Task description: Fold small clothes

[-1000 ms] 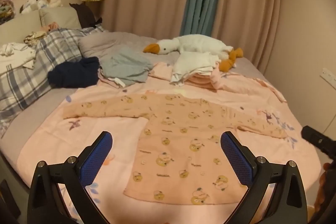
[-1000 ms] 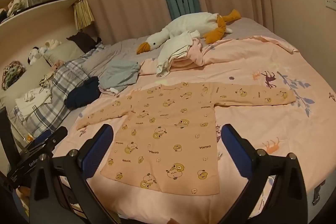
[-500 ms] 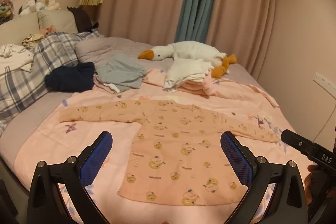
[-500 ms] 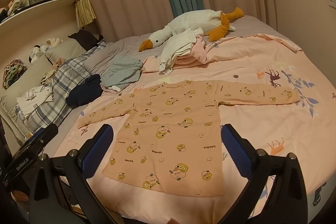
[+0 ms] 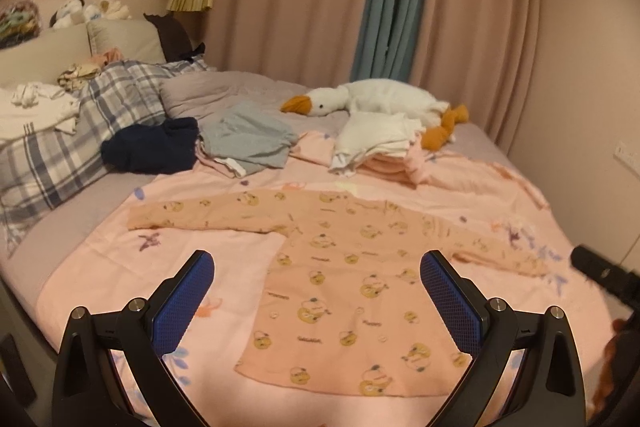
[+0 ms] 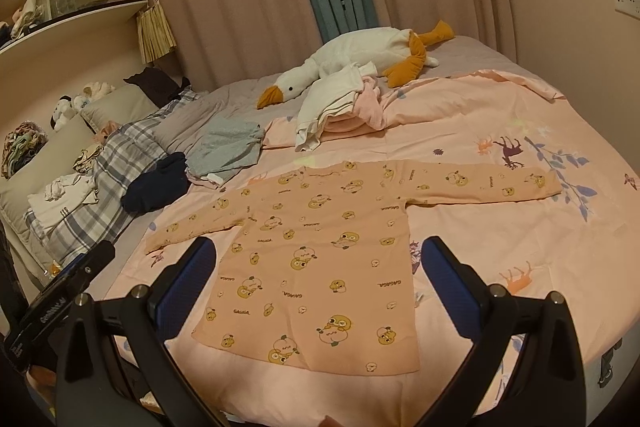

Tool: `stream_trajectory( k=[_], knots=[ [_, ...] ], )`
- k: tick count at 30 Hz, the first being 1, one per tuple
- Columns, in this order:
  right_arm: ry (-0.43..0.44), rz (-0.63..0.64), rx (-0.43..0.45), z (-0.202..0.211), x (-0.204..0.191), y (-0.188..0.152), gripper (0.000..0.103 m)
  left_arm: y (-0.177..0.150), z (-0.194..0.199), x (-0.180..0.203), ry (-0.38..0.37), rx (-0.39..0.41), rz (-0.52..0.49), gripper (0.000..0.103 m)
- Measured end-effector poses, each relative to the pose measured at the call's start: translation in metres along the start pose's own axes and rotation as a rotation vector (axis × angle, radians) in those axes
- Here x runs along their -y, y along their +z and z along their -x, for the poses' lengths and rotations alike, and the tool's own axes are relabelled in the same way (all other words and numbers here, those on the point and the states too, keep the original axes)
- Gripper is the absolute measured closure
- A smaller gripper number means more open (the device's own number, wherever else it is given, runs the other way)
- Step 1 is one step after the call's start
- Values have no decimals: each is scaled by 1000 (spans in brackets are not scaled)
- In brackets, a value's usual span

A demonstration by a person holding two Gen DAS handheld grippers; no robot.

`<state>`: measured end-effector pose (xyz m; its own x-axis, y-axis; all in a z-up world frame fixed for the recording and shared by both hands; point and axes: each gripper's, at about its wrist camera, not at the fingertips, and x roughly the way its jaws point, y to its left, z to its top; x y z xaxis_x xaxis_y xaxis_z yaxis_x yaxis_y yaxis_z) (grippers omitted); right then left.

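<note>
While both the left claw (image 5: 316,297) and right claw (image 6: 318,285) hover spread apart and empty, the peach duck-print shirt (image 6: 320,243) lies flat on the bed (image 6: 500,131).

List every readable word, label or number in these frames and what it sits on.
"GAGAGA": printed repeatedly across the peach long-sleeved top, clearest in the right wrist view.
White lettering on the black device at that view's left edge: too blurred to read.
Same top in the left wrist view: print too small to read.
</note>
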<state>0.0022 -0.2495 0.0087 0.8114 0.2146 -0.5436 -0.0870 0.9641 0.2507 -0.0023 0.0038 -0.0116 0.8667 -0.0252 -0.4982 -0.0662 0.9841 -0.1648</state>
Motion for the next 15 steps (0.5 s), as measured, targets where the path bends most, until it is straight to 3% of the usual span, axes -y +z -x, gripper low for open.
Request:
stream_trajectory(
  k=[4, 15],
  knots=[
    [-1, -7, -1, -1, 3, 1, 0, -1, -3, -3, -33, -3, 18, 1],
    [-12, -3, -10, 0, 3, -1, 0, -6, -5, -2, -32, -39, 6, 1]
  ],
)
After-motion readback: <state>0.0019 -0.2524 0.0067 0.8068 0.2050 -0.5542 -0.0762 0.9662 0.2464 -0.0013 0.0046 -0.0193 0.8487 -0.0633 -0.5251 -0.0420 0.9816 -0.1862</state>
